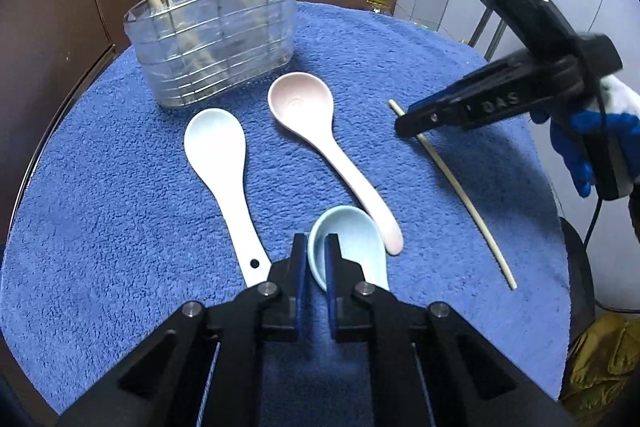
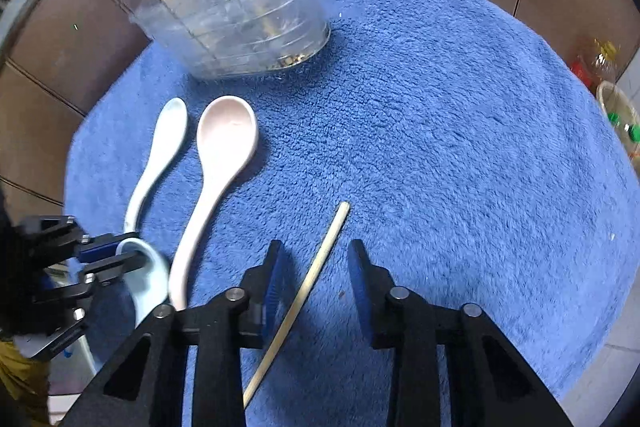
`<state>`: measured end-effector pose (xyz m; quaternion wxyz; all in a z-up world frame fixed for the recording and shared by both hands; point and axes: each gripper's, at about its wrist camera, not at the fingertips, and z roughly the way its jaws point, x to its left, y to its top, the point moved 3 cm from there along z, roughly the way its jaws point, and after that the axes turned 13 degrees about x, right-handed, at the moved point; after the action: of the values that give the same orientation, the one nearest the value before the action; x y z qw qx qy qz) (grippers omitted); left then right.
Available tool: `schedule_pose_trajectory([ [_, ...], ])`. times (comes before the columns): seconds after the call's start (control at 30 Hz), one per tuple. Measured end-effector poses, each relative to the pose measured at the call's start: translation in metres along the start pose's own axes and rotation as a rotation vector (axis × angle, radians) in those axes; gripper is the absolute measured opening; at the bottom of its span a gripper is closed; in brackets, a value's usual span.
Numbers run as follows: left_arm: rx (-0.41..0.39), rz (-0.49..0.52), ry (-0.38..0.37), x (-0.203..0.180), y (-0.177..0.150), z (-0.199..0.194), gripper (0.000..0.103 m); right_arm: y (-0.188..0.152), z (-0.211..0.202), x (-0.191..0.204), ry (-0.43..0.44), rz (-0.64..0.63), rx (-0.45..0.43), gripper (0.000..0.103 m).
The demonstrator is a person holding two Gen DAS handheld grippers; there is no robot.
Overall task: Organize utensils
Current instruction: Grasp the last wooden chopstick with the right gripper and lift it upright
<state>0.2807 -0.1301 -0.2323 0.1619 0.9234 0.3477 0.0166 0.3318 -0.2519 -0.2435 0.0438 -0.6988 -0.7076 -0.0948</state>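
My left gripper (image 1: 316,247) is shut on the rim of a light blue soup spoon (image 1: 348,239), also seen in the right wrist view (image 2: 148,275). A white spoon (image 1: 220,155) and a pink spoon (image 1: 312,115) lie on the blue towel (image 1: 120,227). My right gripper (image 2: 316,255) is open, its jaws on either side of a single chopstick (image 2: 316,267) lying on the towel; in the left wrist view it (image 1: 404,129) hovers over that chopstick (image 1: 460,187). A clear utensil holder (image 1: 212,39) with a wire rack holds several chopsticks.
Brown cabinet doors (image 1: 60,39) stand behind the round towel-covered table. Bottles (image 2: 600,67) stand on the floor at the right. The towel's right half (image 2: 460,127) carries nothing but the chopstick.
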Motion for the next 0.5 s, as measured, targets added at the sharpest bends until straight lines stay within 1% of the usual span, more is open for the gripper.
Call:
schedule_pose_trajectory([
  [0.03, -0.005, -0.005, 0.002, 0.0, -0.001, -0.001, 0.007, 0.001, 0.001, 0.001, -0.019, 0.001, -0.001, 0.016],
  [0.07, -0.013, -0.013, 0.003, 0.001, -0.003, -0.003, 0.007, 0.001, 0.002, 0.002, -0.032, 0.003, -0.007, 0.014],
  [0.17, -0.038, -0.037, -0.005, 0.002, -0.009, -0.01, 0.007, 0.0, 0.002, 0.0, -0.022, 0.015, -0.017, 0.012],
  [0.33, -0.071, -0.057, 0.023, 0.0, -0.022, -0.025, 0.006, -0.006, -0.002, -0.011, 0.001, 0.027, -0.011, 0.01],
  [0.47, -0.094, -0.083, 0.04, -0.002, -0.031, -0.039, 0.006, 0.001, -0.003, -0.015, 0.003, 0.03, 0.04, 0.011],
  [0.5, -0.102, -0.092, 0.054, -0.003, -0.033, -0.042, 0.006, 0.003, -0.003, -0.014, -0.011, 0.027, 0.052, 0.011],
])
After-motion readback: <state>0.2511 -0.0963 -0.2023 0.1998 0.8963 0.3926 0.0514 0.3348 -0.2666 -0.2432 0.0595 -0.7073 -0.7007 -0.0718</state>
